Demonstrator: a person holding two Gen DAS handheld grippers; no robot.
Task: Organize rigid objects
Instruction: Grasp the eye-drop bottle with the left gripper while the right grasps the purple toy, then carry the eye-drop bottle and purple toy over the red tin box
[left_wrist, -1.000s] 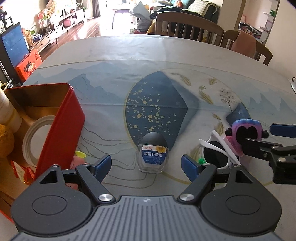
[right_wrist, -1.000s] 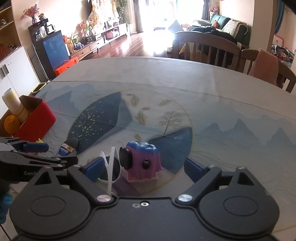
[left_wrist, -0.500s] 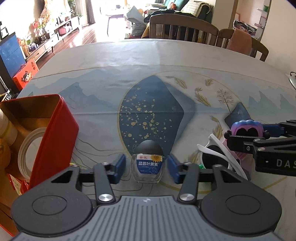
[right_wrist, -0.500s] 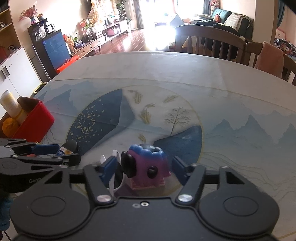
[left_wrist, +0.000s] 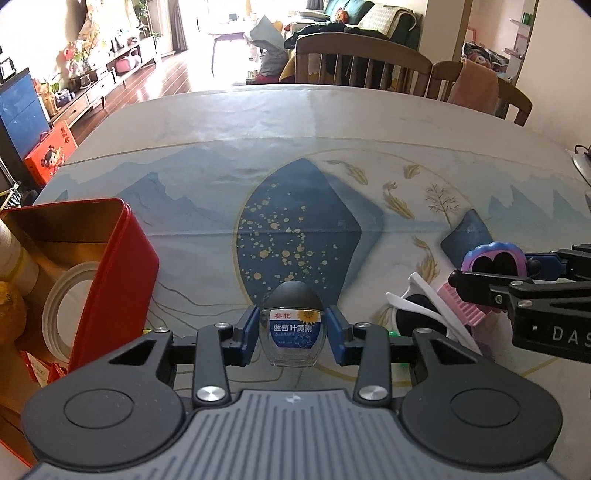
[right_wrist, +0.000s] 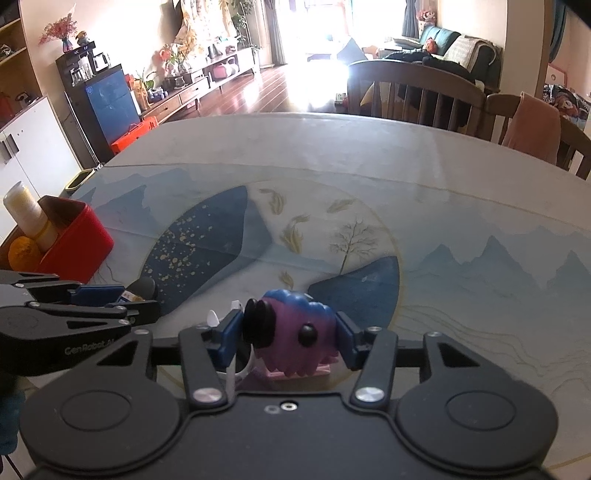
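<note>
My left gripper (left_wrist: 293, 332) is shut on a small clear bottle (left_wrist: 293, 338) with a dark cap and a blue label, on the table's near side. My right gripper (right_wrist: 287, 338) is shut on a purple and blue toy (right_wrist: 295, 332) with a pink base; the toy also shows in the left wrist view (left_wrist: 495, 260). White sunglasses (left_wrist: 424, 314) lie beside the toy. The red tin box (left_wrist: 110, 273) stands open at the left, with a tape roll (left_wrist: 66, 317) inside.
The table (left_wrist: 332, 129) has a blue landscape cloth. Wooden chairs (left_wrist: 362, 59) stand at the far edge. A cream cylinder (right_wrist: 27, 218) and an orange fruit (right_wrist: 24, 253) sit by the red box. A small green object (left_wrist: 393, 334) lies under the sunglasses.
Both grippers have closed: the left one onto the small bottle, the right one onto the purple toy. Both were open a second ago.
</note>
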